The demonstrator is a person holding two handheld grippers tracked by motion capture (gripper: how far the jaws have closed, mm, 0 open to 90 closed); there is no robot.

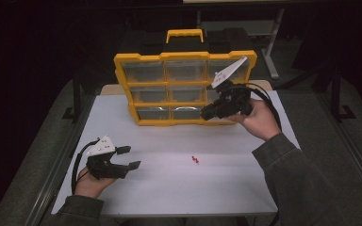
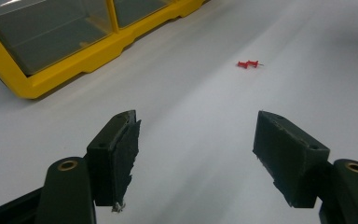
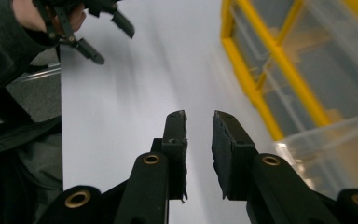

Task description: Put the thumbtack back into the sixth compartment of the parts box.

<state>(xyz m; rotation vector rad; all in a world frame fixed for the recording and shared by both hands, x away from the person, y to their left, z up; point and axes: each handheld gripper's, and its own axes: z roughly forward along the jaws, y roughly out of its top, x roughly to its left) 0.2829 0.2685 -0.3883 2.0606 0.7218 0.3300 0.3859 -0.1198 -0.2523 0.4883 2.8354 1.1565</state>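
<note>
High view: red pushpins (image 1: 195,160) lie loose on my white table (image 1: 179,188), near centre.
Far behind stands a yellow organizer (image 1: 184,89) with clear drawers. My left gripper (image 1: 128,157) gapes wide, empty; my right gripper (image 1: 206,112) is narrowly parted by the organizer's right side.

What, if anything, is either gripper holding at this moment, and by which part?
Nothing is held: the left gripper is wide open above the table, and the right gripper has an empty narrow gap.

Yellow compartment organizer (image 1: 185,89) upright on white table (image 1: 179,188), red pushpin (image 1: 195,160) before it, between two tools.
</note>
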